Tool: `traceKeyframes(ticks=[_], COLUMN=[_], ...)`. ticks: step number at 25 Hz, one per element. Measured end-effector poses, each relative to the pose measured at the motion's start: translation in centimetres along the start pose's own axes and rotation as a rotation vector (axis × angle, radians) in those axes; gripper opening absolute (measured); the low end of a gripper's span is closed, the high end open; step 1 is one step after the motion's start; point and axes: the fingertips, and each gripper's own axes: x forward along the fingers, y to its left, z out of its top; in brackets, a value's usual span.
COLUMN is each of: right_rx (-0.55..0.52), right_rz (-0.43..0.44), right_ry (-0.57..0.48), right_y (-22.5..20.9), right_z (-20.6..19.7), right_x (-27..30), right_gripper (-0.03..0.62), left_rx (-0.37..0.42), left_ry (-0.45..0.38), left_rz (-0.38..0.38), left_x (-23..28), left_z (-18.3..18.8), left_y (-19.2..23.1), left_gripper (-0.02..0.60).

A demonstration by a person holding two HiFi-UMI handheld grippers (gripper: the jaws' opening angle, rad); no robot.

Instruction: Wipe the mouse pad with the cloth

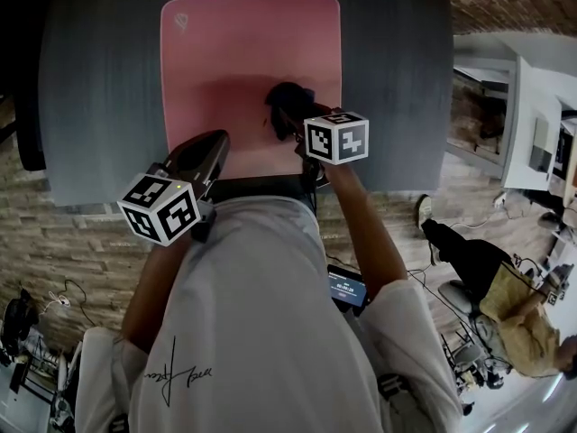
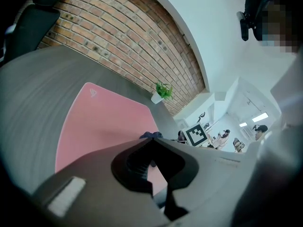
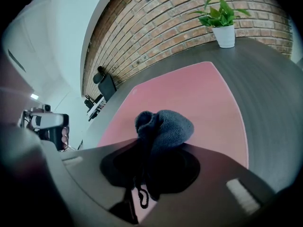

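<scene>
A: Layout?
B: Grey table (image 1: 397,79), with the pink pad (image 1: 234,52) in the middle, reaching the near edge.
A: Cloth?
B: Dark cloth (image 3: 165,126), bunched and clamped in the right gripper (image 3: 154,148) jaws. It seems to rest on the pad's near-right part.
A: Left gripper?
B: Left gripper (image 2: 152,142) jaws are closed together and empty, tip over the pad's near-left corner.
A: Step?
B: Looks mid-wipe. Next it likely needs strokes toward the far edge with steady pressure.

I read this as an office workroom. A grey desk (image 1: 99,88) stands by a brick wall (image 3: 189,18) with a potted plant (image 3: 222,25). At the head view's right are white workstations (image 1: 532,106) and a seated person (image 1: 523,323).
</scene>
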Motion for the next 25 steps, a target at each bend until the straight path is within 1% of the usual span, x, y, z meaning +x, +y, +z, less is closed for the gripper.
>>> traceKeyframes(ticks=[8,12,18,22,25], right_rx=[0.018,-0.014,-0.04,-0.055,-0.034], right_rz=[-0.008,-0.021,-0.011,-0.013,0.007], right_ry=[0.002,0.001,0.017,0.009,-0.009], right_y=[0.5,1.1,2.1,2.7,3.3], right_z=[-1.3,-1.7,-2.6,-2.5,-1.9], right_x=[-0.5,-0.8,-1.2,-1.8,-2.5], right_gripper=[0.089,0.089,0.089,0.089,0.089], left_rx=[0.024,0.041,0.063,0.079,0.099], left_ry=[-0.006,-0.008,-0.033,-0.052,-0.066], left_rz=[-0.004,-0.007,-0.005,0.003,0.005], left_x=[-0.5,-0.6,-1.1,-1.8,-2.3], left_z=[0.1,0.1,0.9,1.5,2.2], left_y=[-0.4,-0.6,-0.6,-0.6,-0.8], left_gripper=[0.009,0.009,0.009,0.008,0.009])
